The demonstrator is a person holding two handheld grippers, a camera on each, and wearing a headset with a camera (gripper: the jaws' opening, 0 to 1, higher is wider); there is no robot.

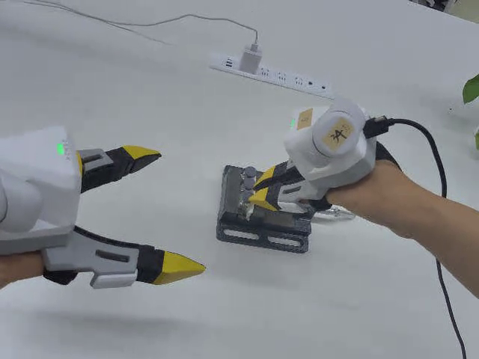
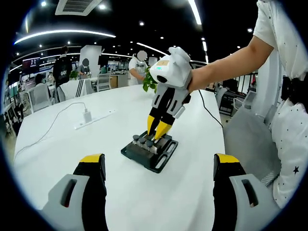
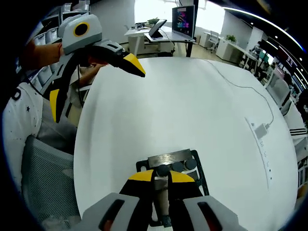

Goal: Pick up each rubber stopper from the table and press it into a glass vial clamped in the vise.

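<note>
Hovering nearest, above the bare white table (image 1: 150,314), the left gripper (image 1: 162,209) has its yellow-tipped jaws spread wide with nothing between them. Ahead of its tips and a little to their right stands the black vise (image 1: 258,238), flat on the table and well apart from that gripper. The right gripper (image 3: 162,177) reaches onto the vise from the side opposite the left one, a hand (image 1: 374,193) wrapped round its white body, and its jaws are drawn nearly together. At their tips runs a row of three glass vials (image 2: 143,141) clamped upright between the vise's metal cheeks, each capped with a dark rubber stopper (image 3: 177,167). The yellow tips sit on either side of the end stopper (image 3: 162,169) in that row — close against it, though whether they truly pinch it I cannot tell. The other two stoppers lie just beside the tips, untouched. A black cable (image 1: 412,123) trails from the back of the right gripper and off across the table. Farther off, beyond both grippers, a white power strip (image 1: 271,73) lies on the table with a white charger (image 1: 251,56) plugged into it — and past the right gripper, at the table's far edge, a few green leaves (image 1: 471,88) show.
</note>
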